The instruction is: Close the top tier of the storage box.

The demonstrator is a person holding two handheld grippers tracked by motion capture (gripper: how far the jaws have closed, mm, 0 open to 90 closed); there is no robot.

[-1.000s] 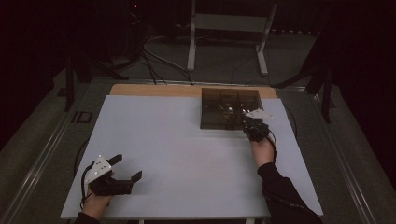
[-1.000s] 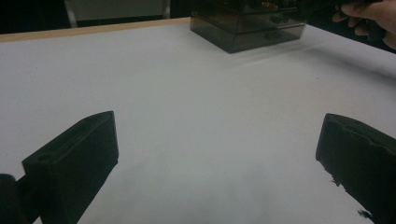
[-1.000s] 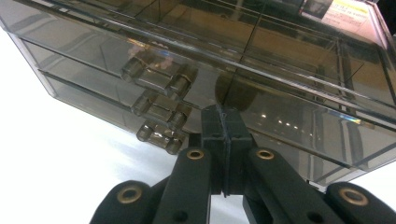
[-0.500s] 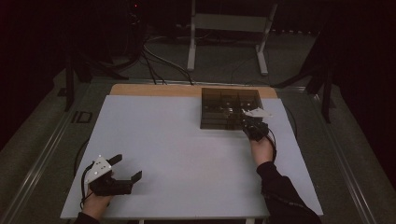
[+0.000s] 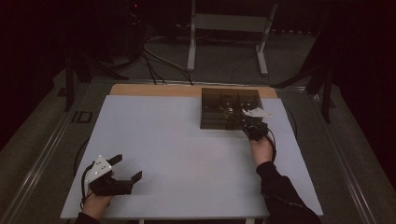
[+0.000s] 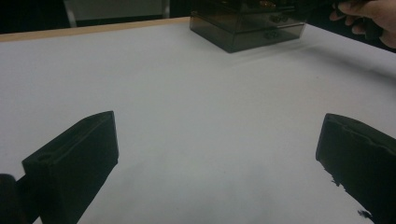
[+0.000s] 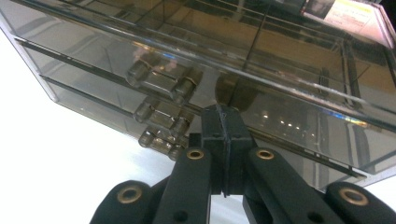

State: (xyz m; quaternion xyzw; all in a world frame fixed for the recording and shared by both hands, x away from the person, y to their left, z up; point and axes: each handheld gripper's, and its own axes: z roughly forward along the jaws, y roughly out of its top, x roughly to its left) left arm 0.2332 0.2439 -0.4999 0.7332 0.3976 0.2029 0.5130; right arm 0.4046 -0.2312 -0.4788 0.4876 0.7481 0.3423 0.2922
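Smoked, see-through plastic makes up the drawer box (image 5: 229, 108), which stands on the far right part of the white table top (image 5: 187, 140), close to the bare wooden strip (image 5: 154, 90) along the table's far edge. From above its top shows as a grid of compartments; in the right gripper view its front (image 7: 140, 70) shows stacked drawers, each with a clear bar handle (image 7: 161, 80). The right gripper (image 5: 253, 125) sits at the box's near right corner, its jaws pressed flat together with nothing visible between them, their tips (image 7: 223, 112) right at the box's front wall just to the right of the handles; whether they touch the wall I cannot tell. The right hand (image 5: 261, 150) reaches in from a dark sleeve (image 5: 280, 196). Well apart, at the near left of the table, the left gripper (image 5: 122, 169) lies low over the white top, its jaws spread wide and empty. In the left gripper view the box (image 6: 247, 23) stands far off across bare table.
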